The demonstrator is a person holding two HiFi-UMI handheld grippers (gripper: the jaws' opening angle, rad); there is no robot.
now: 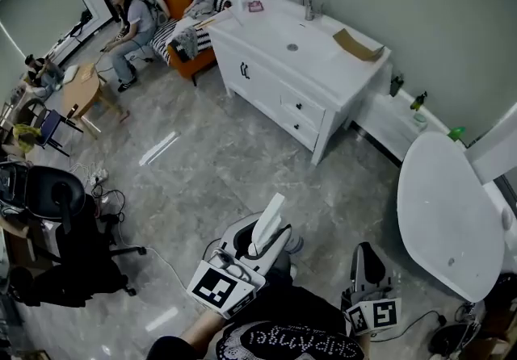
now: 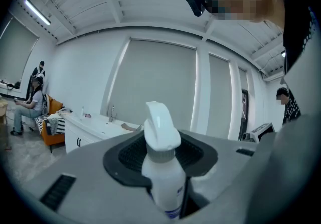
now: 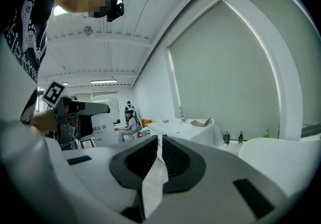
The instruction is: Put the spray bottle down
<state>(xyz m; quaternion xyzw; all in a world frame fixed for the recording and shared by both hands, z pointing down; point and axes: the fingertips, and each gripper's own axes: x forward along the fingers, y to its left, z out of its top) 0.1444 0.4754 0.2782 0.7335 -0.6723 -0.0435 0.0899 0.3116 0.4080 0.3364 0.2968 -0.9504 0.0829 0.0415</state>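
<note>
A white spray bottle [image 1: 268, 219] stands upright between the jaws of my left gripper [image 1: 260, 242], which is shut on its body. In the left gripper view the spray bottle [image 2: 164, 173] fills the middle, its trigger head above the dark pads [image 2: 125, 155]. The left gripper hangs over the grey floor, well short of the white vanity cabinet [image 1: 279, 80]. My right gripper [image 1: 367, 260] is at the lower right, shut with nothing between its jaws. The right gripper view shows the right gripper [image 3: 159, 151] with its pads close together, and the left gripper holding the bottle [image 3: 103, 128] off to the left.
A round white table [image 1: 448, 213] stands at the right. Small bottles [image 1: 418, 102] sit on a low ledge beside the cabinet. A black office chair [image 1: 56, 197] and cables are at the left. An orange sofa [image 1: 182, 35], a small wooden table [image 1: 81, 88] and seated people are at the back left.
</note>
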